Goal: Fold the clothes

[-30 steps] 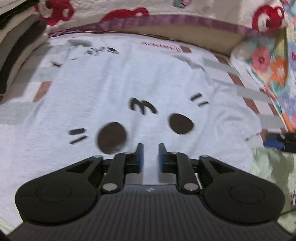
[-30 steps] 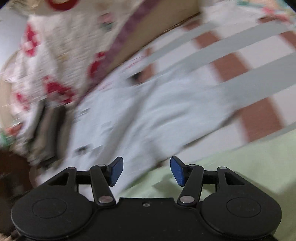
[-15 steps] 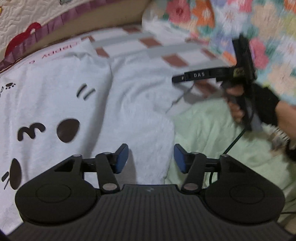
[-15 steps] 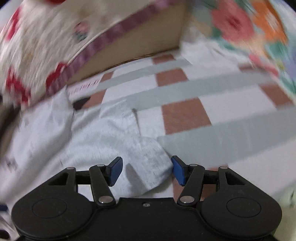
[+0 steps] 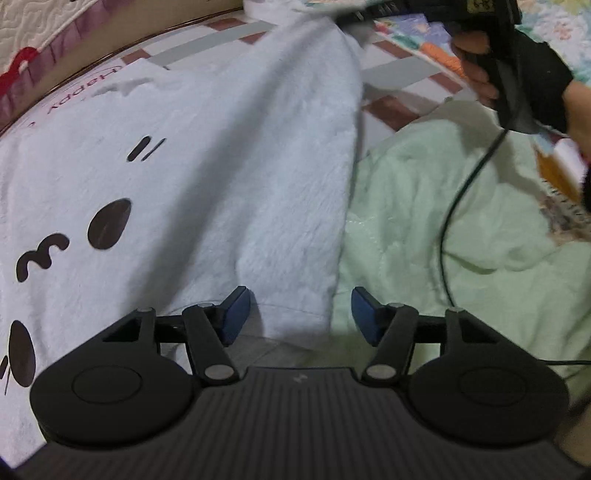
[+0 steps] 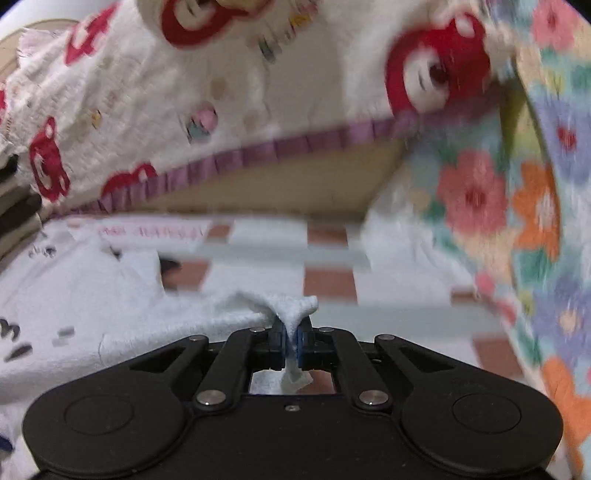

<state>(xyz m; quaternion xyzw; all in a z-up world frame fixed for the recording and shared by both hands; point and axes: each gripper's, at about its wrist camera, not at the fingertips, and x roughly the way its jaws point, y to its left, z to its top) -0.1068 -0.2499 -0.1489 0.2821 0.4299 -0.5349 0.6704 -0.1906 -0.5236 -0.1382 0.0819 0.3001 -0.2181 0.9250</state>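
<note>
- Right gripper (image 6: pixel 291 338): clamped on a pinched tip of the white garment (image 6: pixel 122 317); cloth bunched between the blue pads at lower centre of the right wrist view, a tuft poking out above.
- Same gripper in the left wrist view (image 5: pixel 436 7): top edge of frame, upper right, held in a gloved hand (image 5: pixel 517 74), drawing the garment's edge up and taut.
- Left gripper (image 5: pixel 299 314): wide apart, nothing between the pads, hovering over the near hem at lower centre.
- White garment (image 5: pixel 184 166): spread across the left and centre of frame, printed face upward; lifted side running as one long ridge from lower centre to upper right.
- Key relation: near hem corner directly ahead of the open left claw, closer to it than to the right; far end of that side already pinched.
- Surround: green quilt (image 5: pixel 461 221) at right, checked sheet (image 6: pixel 332 284) beyond.
</note>
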